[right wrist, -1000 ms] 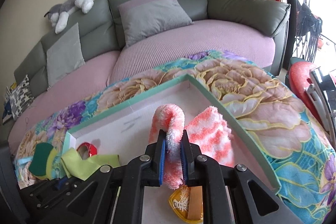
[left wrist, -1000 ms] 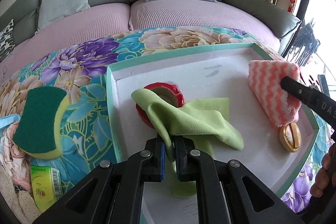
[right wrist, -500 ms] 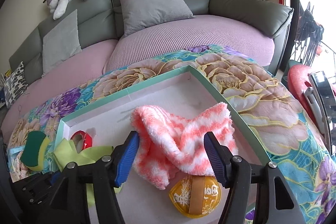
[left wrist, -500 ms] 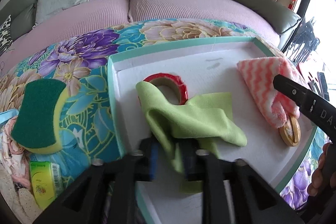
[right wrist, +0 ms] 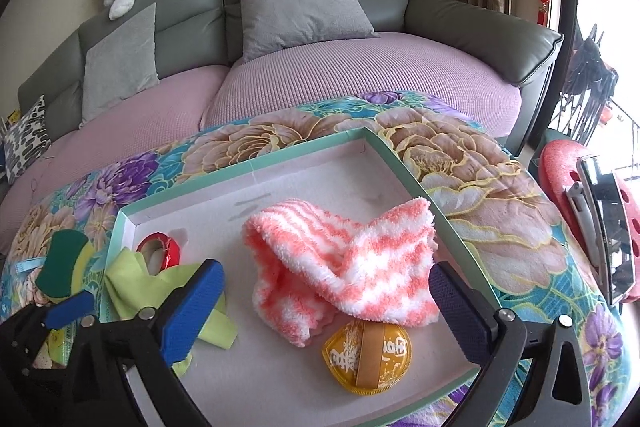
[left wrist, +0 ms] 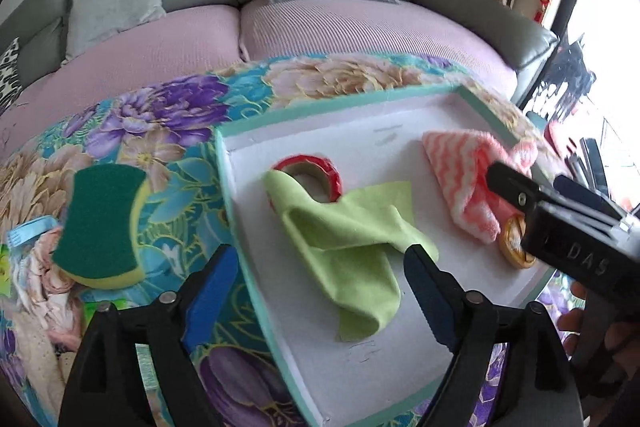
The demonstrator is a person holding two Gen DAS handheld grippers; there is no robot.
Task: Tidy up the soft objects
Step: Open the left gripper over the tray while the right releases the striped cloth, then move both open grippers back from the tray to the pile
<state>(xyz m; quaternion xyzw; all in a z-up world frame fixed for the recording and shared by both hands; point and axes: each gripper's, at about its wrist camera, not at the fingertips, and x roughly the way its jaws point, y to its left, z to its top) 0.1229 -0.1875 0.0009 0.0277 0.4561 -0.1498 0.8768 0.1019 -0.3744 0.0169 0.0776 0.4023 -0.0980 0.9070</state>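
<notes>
While both pairs of jaws stand spread wide and hold nothing, the left gripper [left wrist: 324, 275] hangs over the crumpled green cloth [left wrist: 348, 231] and the right gripper [right wrist: 332, 299] frames the pink striped towel [right wrist: 344, 267]. Both cloths lie inside the tray [right wrist: 248, 167], the green one draped over a red tape roll [left wrist: 316, 171]. Beyond, a sponge [left wrist: 100, 219] rests on the flowered blanket [right wrist: 460, 163].

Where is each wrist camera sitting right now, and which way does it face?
Left wrist: on the left gripper, over the tray's left edge, facing the sofa; its open fingers frame the green cloth, and the right gripper shows.
Right wrist: on the right gripper, above the pink striped towel; fingers open.
Shared: tray, both cloths, red tape roll, gold pouch, sponge.
</notes>
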